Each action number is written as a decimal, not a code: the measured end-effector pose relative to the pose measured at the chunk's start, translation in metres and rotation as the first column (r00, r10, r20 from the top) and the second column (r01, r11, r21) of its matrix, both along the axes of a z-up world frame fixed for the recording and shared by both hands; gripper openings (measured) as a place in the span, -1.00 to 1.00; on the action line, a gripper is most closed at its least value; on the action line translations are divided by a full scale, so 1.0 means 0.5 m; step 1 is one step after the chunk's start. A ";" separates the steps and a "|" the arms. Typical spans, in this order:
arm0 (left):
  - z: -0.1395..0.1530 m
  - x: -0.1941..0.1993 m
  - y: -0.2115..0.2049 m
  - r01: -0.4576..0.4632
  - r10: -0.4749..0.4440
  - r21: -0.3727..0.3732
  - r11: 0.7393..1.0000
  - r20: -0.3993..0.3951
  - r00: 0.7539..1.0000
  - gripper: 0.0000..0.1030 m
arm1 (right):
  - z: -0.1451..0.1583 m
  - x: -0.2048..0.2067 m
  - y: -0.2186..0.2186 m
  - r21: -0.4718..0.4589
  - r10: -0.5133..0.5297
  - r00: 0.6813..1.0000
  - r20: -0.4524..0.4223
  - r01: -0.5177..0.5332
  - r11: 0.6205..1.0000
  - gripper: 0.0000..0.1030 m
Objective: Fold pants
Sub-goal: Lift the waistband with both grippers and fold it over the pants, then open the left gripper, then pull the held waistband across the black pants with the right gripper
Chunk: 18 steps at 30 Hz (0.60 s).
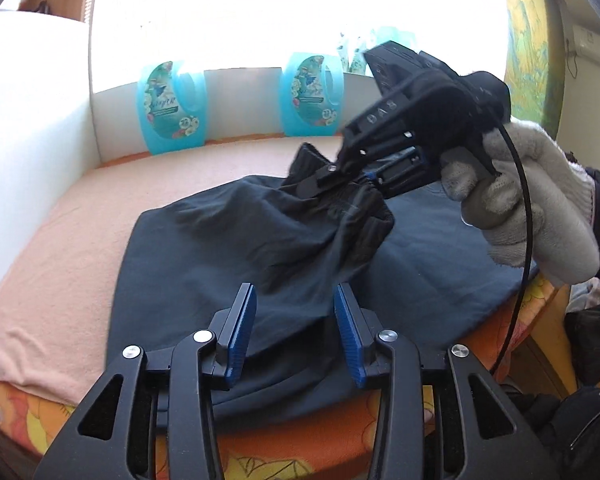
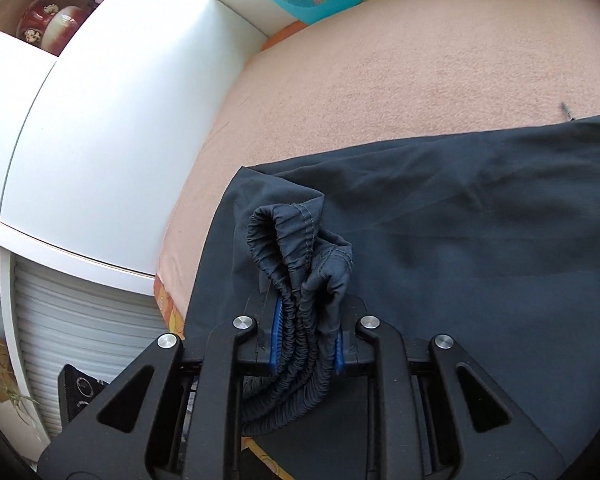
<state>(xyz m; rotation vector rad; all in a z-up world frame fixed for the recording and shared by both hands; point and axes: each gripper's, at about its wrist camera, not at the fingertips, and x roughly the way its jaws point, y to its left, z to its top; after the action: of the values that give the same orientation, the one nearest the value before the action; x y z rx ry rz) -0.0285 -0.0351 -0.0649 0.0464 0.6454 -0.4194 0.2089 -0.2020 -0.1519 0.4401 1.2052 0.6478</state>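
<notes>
Meanwhile the right claw point(image 2: 306, 344) clenches the pants point(image 2: 460, 220) waistband; the left claw point(image 1: 296, 332) hovers released above them.

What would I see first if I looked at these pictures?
First you'd spot the dark pants spread on the peach blanket, with their stretchy waistband bunched up and pinched in the right gripper. A hand in a grey glove holds that gripper up on the right, while the left gripper is open over the near edge of the pants. Two bright blue bottles stand at the back by the window.
</notes>
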 end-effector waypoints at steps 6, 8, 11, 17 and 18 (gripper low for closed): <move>0.010 0.059 0.125 -0.129 0.127 -0.033 0.991 -0.045 0.991 -0.23 | -0.013 -0.006 -0.043 -0.030 -0.032 0.997 -0.067 0.030 0.999 -0.18; 0.004 0.067 0.159 -0.133 0.129 -0.054 0.990 -0.077 0.989 -0.23 | -0.011 -0.011 -0.048 -0.018 -0.033 0.996 -0.080 0.032 0.999 0.06; -0.030 0.094 0.174 -0.133 0.131 -0.017 0.991 -0.081 0.988 -0.23 | -0.002 -0.018 -0.038 -0.057 -0.013 0.998 -0.067 0.009 0.998 0.14; -0.057 0.066 0.181 -0.105 0.102 -0.015 0.994 -0.144 0.984 -0.23 | 0.002 -0.040 -0.017 -0.168 0.027 0.999 -0.017 -0.030 0.985 -0.54; -0.057 0.060 0.180 -0.110 0.108 -0.010 0.994 -0.140 0.984 -0.23 | 0.006 -0.044 -0.017 -0.160 0.028 1.000 -0.014 -0.029 0.987 -0.59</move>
<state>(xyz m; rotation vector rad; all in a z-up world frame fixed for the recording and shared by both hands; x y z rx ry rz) 0.0014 0.0549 -0.0935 -0.0353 0.7784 -0.3240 0.1871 -0.2104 -0.1490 0.2926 1.2660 0.5685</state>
